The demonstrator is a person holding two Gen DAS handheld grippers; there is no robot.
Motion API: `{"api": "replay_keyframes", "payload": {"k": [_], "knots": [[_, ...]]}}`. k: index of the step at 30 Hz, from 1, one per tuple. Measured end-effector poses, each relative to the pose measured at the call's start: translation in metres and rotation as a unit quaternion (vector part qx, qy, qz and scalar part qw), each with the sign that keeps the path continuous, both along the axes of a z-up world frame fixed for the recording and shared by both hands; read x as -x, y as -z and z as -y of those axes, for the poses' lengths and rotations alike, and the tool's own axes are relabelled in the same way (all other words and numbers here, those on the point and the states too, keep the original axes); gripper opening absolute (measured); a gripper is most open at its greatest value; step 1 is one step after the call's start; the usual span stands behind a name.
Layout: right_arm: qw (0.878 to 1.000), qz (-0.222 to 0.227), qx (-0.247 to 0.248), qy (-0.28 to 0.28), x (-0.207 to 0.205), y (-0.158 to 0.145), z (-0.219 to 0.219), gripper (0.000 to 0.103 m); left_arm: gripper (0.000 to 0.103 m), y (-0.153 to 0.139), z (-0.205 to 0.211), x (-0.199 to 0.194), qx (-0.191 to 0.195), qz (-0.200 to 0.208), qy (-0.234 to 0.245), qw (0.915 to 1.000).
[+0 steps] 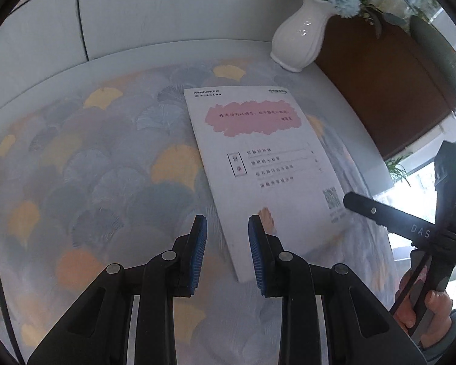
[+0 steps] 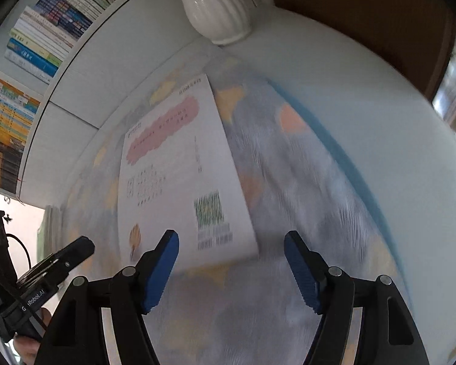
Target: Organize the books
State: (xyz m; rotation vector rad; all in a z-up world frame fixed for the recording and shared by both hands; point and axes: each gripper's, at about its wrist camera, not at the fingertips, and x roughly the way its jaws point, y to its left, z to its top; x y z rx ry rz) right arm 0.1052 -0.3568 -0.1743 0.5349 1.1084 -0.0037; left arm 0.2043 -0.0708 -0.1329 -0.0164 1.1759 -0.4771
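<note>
Booklet (image 1: 264, 164), white with a pink patch on its cover, lying flat on the patterned cloth (image 1: 91, 167) of the desk, just in front of the white vase (image 1: 301, 36) and a little toward the shelved books (image 2: 42, 45) from it. Left gripper (image 1: 227, 243) hovering over the booklet's near edge, farthest from the vase, jaws narrow with nothing between them, one blue pad over the cover and the other over bare cloth. Right gripper (image 2: 231, 261) hanging above the booklet's near corner by the barcode, on the far side from the vase, jaws standing fairly wide and empty. Apparently reaching in to lift the booklet, not yet touching it. Doing it well probably meaning: coming in low at the near edge away from the vase, sliding one finger under the cover rather than pressing down on it, since a thin flat booklet on cloth offers little to pinch. Steadying the cover with the narrow left gripper while the wider right one takes the edge looking sensible. Keeping clear of the vase, likely easy to tip.
</note>
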Motion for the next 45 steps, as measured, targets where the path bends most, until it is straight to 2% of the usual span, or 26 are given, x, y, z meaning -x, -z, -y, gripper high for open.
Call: {"api": "replay_keyframes", "payload": {"k": [6, 7, 10, 14, 15, 17, 21, 25, 31, 36, 40, 45], "knots": [[0.998, 0.028, 0.048, -0.023, -0.03, -0.002, 0.003, 0.069, 0.025, 0.013, 0.008, -0.016, -0.004, -0.01, -0.011, 0.9999], [0.998, 0.028, 0.049, -0.027, -0.034, -0.001, 0.002, 0.063, 0.025, 0.015, 0.009, -0.018, -0.003, -0.013, -0.011, 0.9998], [0.996, 0.036, 0.069, -0.035, -0.041, 0.001, -0.002, 0.057, 0.025, 0.022, 0.013, -0.021, -0.002, -0.02, -0.008, 0.9998], [0.995, 0.047, 0.071, -0.045, -0.042, 0.005, -0.006, 0.056, 0.025, 0.026, 0.018, -0.02, 0.003, -0.02, -0.005, 0.9998], [0.995, 0.048, 0.064, -0.051, -0.044, 0.006, -0.008, 0.053, 0.026, 0.026, 0.019, -0.018, 0.004, -0.016, 0.001, 0.9999], [0.996, 0.046, 0.045, -0.062, -0.044, 0.008, -0.013, 0.053, 0.026, 0.025, 0.023, -0.012, -0.007, -0.012, 0.007, 0.9999], [0.995, 0.037, 0.06, -0.067, -0.029, 0.008, -0.021, 0.054, 0.026, 0.02, 0.028, 0.017, -0.035, -0.007, 0.044, 0.9984], [0.996, 0.024, 0.044, -0.078, 0.009, 0.011, -0.022, 0.054, 0.026, 0.021, 0.023, 0.065, -0.024, -0.037, 0.058, 0.9973], [0.989, 0.001, 0.073, -0.129, 0.072, 0.012, -0.035, 0.055, 0.026, 0.025, 0.019, 0.132, -0.021, -0.057, 0.055, 0.9966], [0.986, -0.007, 0.079, -0.145, 0.096, 0.012, -0.036, 0.055, 0.026, 0.028, 0.013, 0.145, -0.012, -0.068, 0.025, 0.9973], [0.991, -0.011, 0.056, -0.125, 0.101, 0.013, -0.028, 0.055, 0.026, 0.028, 0.013, 0.146, -0.01, -0.065, 0.013, 0.9978], [0.991, -0.012, 0.038, -0.125, 0.096, 0.014, -0.025, 0.058, 0.026, 0.03, 0.018, 0.147, -0.007, -0.058, 0.008, 0.9983]]}}
